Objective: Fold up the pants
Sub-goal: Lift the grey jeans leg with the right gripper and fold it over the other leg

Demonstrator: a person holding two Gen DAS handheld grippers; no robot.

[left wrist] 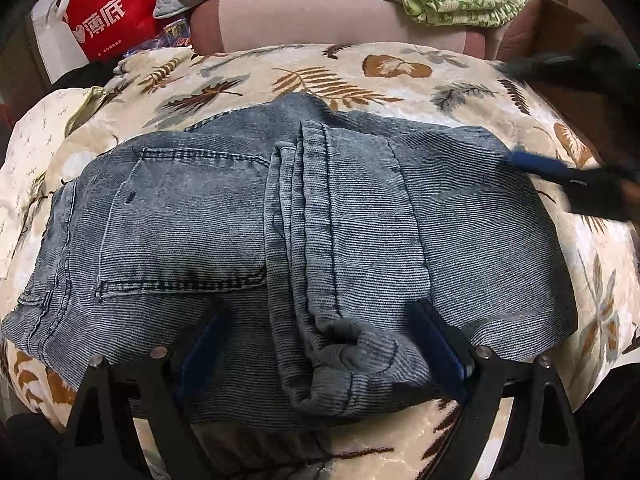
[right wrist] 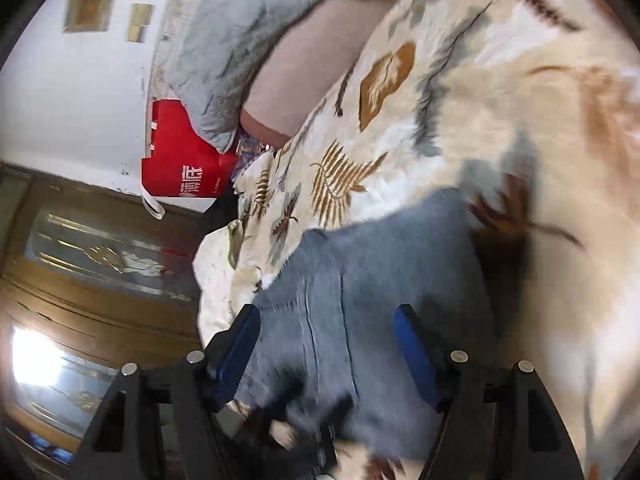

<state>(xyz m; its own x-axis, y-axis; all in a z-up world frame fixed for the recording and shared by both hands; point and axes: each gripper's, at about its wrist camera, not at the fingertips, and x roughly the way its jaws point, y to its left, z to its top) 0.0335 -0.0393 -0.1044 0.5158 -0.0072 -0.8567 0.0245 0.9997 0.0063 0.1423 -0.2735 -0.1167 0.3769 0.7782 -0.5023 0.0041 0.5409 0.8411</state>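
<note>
Red shopping bag [left wrist: 108,20], far beyond the left gripper's fingers and to their left: large white characters "薄底" beside a white heart; the smaller line beneath is illegible. No other readable text.

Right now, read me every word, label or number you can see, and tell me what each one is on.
"薄底": white characters beside a heart mark on the red bag.
Small white line under them on the red bag: too small to read.
Same print in the right wrist view: tilted and blurred.
Jeans: no readable label.
</note>
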